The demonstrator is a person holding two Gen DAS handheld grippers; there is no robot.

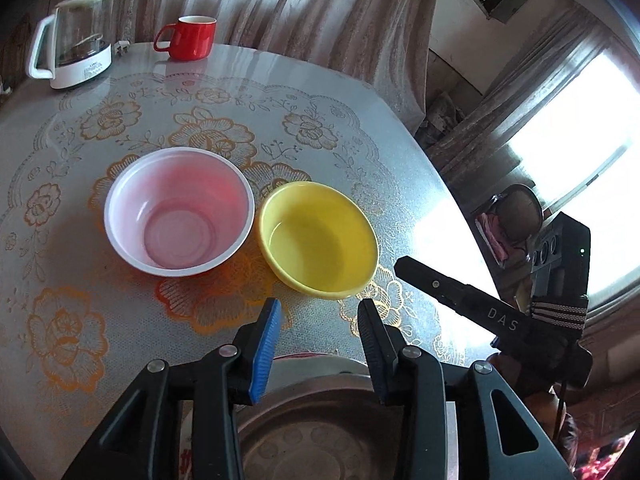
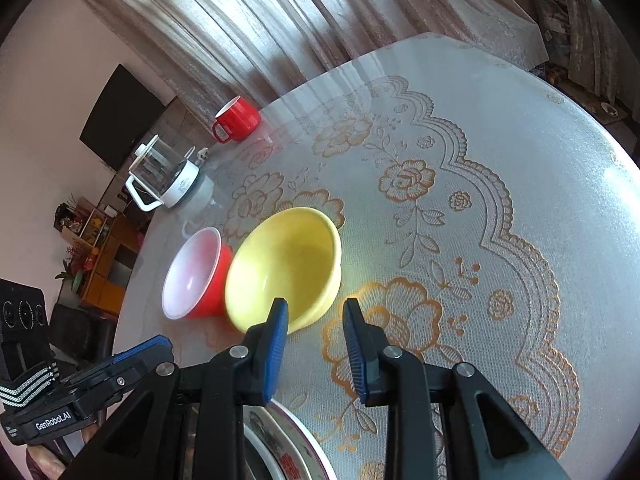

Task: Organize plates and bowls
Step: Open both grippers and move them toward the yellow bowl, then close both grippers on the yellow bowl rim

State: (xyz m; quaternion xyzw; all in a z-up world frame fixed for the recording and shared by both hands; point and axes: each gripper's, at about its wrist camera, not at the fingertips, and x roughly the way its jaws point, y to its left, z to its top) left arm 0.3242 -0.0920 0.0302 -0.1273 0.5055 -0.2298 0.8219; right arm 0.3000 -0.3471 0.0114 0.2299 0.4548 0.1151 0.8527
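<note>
My left gripper (image 1: 318,308) hangs over the near edge of the table (image 1: 72,208), jaws parted with nothing between them. A metal plate (image 1: 320,432) lies right under them, partly hidden by the fingers. My right gripper (image 2: 316,308) is also empty, jaws at a narrow gap and apart from everything. A patterned plate (image 2: 292,452) sits below it at the table edge (only a slice shows).

2 bowls sit mid-table, upright, rims just beside each other; I can't tell if they touch. The yellow bowl (image 1: 318,240) is on the right, just ahead of both grippers. The red bowl (image 1: 179,212), white inside, is on the left.

Far side of the table: a red mug (image 1: 192,37) and a glass kettle (image 1: 76,36) on a white base, well apart from the bowls. Curtains (image 1: 304,4) hang behind.
</note>
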